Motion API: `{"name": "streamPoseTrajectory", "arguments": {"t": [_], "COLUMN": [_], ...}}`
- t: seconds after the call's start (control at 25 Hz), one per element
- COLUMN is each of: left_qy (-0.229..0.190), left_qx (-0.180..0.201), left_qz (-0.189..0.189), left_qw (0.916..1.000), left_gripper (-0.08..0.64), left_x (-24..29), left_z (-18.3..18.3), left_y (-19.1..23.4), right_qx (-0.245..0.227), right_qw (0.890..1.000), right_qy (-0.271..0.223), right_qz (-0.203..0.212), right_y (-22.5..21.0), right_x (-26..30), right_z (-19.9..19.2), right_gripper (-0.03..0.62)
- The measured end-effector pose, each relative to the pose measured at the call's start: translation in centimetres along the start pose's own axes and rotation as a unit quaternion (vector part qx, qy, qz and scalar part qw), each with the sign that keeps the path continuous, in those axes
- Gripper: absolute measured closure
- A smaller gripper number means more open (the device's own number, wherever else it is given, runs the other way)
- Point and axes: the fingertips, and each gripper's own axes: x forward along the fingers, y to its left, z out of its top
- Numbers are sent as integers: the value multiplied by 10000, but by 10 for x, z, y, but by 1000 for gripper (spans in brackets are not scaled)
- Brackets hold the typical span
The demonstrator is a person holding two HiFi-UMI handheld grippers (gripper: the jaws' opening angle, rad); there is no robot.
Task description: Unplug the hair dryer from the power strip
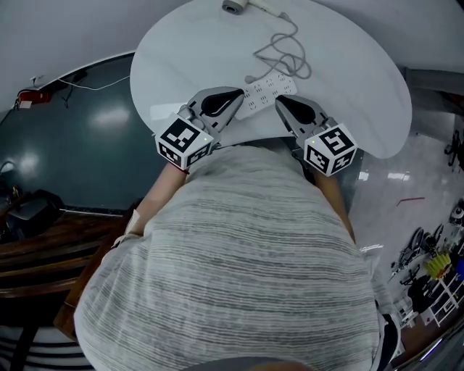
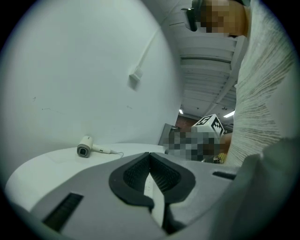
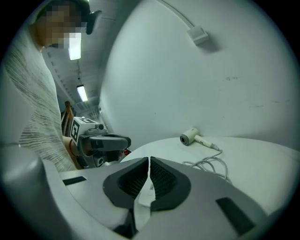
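Note:
The white hair dryer (image 1: 233, 6) lies at the far edge of the round white table (image 1: 348, 80); it also shows in the left gripper view (image 2: 85, 146) and the right gripper view (image 3: 190, 137). Its grey cord (image 1: 283, 54) loops toward the white power strip (image 1: 264, 93), and the cord's end seems to lie on the table beside the strip. My left gripper (image 1: 235, 94) (image 2: 149, 154) hangs over the strip's near left end, shut and empty. My right gripper (image 1: 281, 101) (image 3: 149, 159) hangs over its right end, jaws together, holding nothing.
Dark floor lies left of the table, with a red object (image 1: 27, 96) and a white wire on it. Wooden furniture (image 1: 43, 246) stands at lower left, a rack of tools (image 1: 435, 275) at lower right. A white wall (image 2: 70, 70) rises behind the table.

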Motion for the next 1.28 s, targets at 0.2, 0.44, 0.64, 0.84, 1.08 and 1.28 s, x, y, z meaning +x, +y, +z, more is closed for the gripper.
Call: {"name": "streamPoseTrajectory", "arguments": {"t": [0.2, 0.44, 0.64, 0.84, 1.08, 1.28], "left_qy": [10, 80, 78, 119, 170, 159], "left_qx": [24, 4, -70, -179, -211, -199], "left_qz": [-82, -166, -188, -203, -219, -245], "left_qw": [10000, 9998, 9998, 9996, 9994, 9994], "left_gripper": [554, 554, 554, 554, 554, 554], "left_x": [0, 2, -1, -6, -1, 5], "left_z": [-1, -9, -12, -21, -24, -20], "left_y": [-12, -25, -26, -30, -34, -36], "right_qx": [-286, -616, -659, -661, -682, -675], "right_qw": [9995, 9981, 9977, 9975, 9969, 9965], "right_qy": [-105, -18, 20, 107, 159, 230], "right_qz": [89, 46, 132, 216, 360, 447], "right_y": [10, 14, 14, 13, 11, 9], "right_x": [-11, -15, -14, -15, -14, -14], "right_z": [4, 1, 0, -3, -2, -5], "right_gripper": [566, 566, 567, 568, 567, 568]}}
